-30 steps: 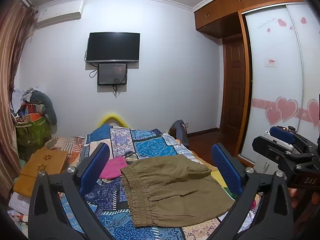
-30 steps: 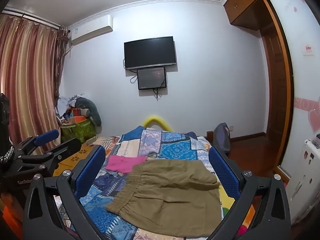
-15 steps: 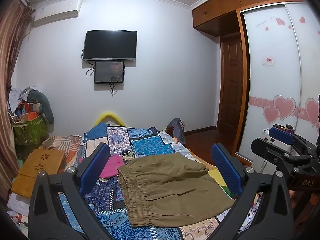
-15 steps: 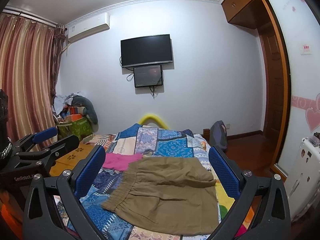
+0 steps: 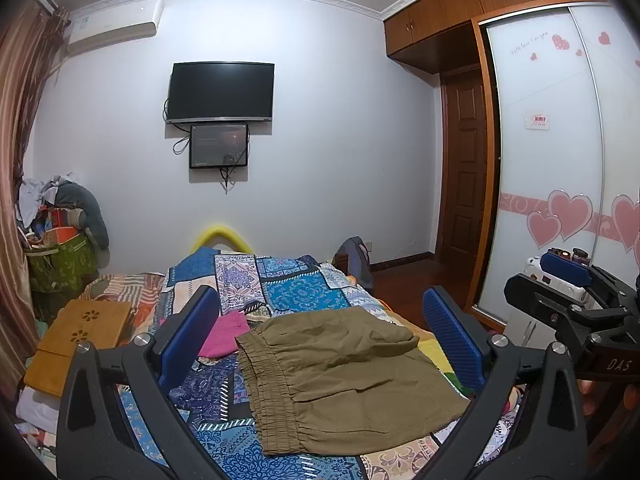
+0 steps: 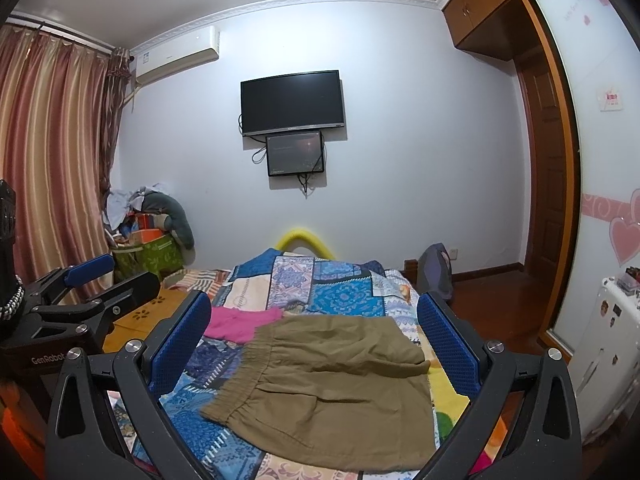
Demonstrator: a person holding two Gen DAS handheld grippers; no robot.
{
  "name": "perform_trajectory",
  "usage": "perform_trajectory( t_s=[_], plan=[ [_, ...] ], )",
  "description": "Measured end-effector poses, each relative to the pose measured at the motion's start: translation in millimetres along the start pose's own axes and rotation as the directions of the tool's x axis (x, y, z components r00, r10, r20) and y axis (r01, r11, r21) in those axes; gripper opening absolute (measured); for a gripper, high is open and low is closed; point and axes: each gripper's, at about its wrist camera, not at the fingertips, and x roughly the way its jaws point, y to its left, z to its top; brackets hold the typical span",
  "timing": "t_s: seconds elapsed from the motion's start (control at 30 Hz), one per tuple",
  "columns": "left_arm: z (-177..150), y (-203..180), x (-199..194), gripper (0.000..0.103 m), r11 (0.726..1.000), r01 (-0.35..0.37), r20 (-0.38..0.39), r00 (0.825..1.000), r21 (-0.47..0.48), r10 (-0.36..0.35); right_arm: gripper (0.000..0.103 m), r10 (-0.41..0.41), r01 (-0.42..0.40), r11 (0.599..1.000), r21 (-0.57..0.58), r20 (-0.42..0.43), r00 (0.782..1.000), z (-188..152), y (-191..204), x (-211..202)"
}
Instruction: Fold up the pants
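Olive-brown pants (image 5: 340,376) lie folded in a flat rectangle on the patchwork bedspread (image 5: 296,292), elastic waistband toward the left. They also show in the right wrist view (image 6: 332,384). My left gripper (image 5: 320,336) is open and empty, held above the near side of the pants. My right gripper (image 6: 316,340) is open and empty, also above the pants. The right gripper shows at the right edge of the left wrist view (image 5: 568,300). The left gripper shows at the left of the right wrist view (image 6: 92,292).
A pink garment (image 6: 244,322) lies beside the pants on the bedspread (image 6: 332,292). A wooden lap table (image 5: 76,344) sits left of the bed. A green bag with piled clothes (image 6: 148,248) stands by the curtain. A wardrobe with heart stickers (image 5: 560,200) stands at the right.
Both views have shifted slightly; the pants sit a little lower and nearer in frame. The pants keep their shape and both grippers stay open.
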Motion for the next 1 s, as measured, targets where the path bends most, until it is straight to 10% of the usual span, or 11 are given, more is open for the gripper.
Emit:
perform_trajectory(
  t_s=[1.0],
  plan=[
    [-2.6,-0.5,3.8,0.103,1.0,-0.004,-0.002,1.0,0.005,0.004,0.103,-0.005,0.005,1.0,-0.005,0.005,1.0,1.8,0.3,-0.8]
  ],
)
